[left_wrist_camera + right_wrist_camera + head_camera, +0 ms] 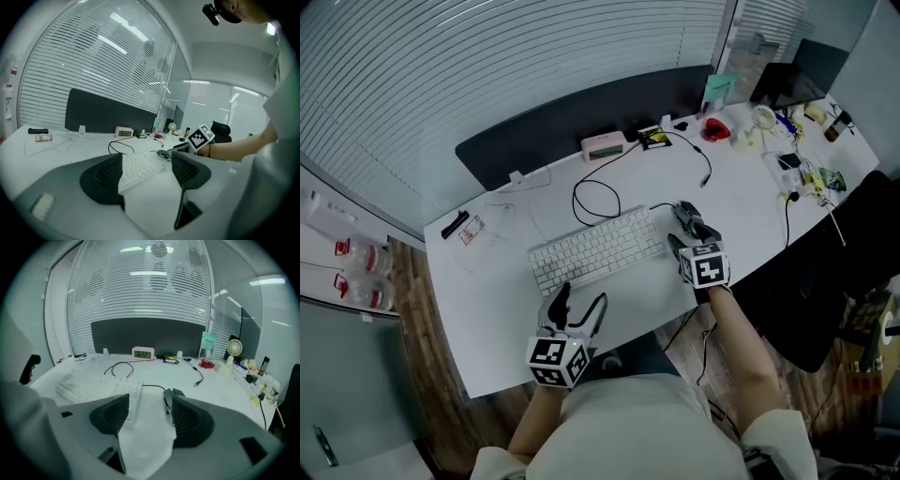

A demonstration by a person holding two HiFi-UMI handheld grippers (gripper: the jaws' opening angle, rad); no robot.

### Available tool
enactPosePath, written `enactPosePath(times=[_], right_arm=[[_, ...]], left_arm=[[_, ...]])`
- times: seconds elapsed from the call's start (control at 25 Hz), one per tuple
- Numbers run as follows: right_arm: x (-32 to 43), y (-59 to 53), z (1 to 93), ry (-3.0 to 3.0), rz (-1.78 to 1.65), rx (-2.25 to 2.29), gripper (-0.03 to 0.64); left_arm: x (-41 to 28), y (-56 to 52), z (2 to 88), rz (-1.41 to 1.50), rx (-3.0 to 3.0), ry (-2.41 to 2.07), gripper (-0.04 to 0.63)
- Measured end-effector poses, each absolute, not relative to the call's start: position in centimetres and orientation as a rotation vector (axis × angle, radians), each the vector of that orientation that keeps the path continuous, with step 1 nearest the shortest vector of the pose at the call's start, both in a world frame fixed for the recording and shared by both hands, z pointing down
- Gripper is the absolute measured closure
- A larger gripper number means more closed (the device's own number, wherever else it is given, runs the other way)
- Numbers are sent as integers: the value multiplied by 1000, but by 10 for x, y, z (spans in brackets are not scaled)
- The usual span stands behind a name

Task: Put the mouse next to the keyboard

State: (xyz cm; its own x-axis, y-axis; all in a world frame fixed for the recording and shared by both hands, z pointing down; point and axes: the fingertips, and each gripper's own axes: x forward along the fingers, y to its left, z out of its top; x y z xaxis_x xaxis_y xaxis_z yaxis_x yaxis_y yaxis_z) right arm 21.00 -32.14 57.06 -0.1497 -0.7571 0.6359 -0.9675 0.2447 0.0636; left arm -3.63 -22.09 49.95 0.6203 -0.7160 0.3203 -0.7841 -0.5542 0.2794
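Black mouse (688, 217) flat on the white bench (506, 319), just beside the right end of the white keyboard (598, 249), apart from it by a narrow strip of bare surface. Right gripper (149, 401) directly behind the mouse on the near side, tilted down toward it, released: jaws spread wide, pads pressing on nothing. In the right gripper view, mouse showing just past the tip of the right-hand jaw, close against its inner edge, with bare bench filling the gap between the jaws. Whether that jaw touches the mouse: cannot tell. Left gripper (146, 159) low over the near edge of the bench in front of the keyboard, likewise released, jaws well apart and empty, with the keyboard beyond the gap. Behind the keyboard, a black cable (595, 199) looped on the bench. Farther back, a small digital clock (143, 353) against the dark divider panel (581, 112). At the far right of the bench, a clutter of small things, among them a little white fan (234, 347).
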Motion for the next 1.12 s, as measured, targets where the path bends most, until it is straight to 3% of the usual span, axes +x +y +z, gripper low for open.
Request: enactPosePath(times=[0.2,0.32,0.56,1.12], right_arm=[[183,-287,546,-2062,487,1620,418],[166,-267,528,-2118,466,1663,475],[132,-224,496,-2249,426,1730,560],[76,-139,446,-2419,219,1725,614]], left_arm=[[-48,-206,492,205,2450,-1207,272],[-55,-198,487,183,2451,-1222,349],[-64,-174,481,163,2458,-1249,409],[-76,-125,473,191,2482,-1293,541]])
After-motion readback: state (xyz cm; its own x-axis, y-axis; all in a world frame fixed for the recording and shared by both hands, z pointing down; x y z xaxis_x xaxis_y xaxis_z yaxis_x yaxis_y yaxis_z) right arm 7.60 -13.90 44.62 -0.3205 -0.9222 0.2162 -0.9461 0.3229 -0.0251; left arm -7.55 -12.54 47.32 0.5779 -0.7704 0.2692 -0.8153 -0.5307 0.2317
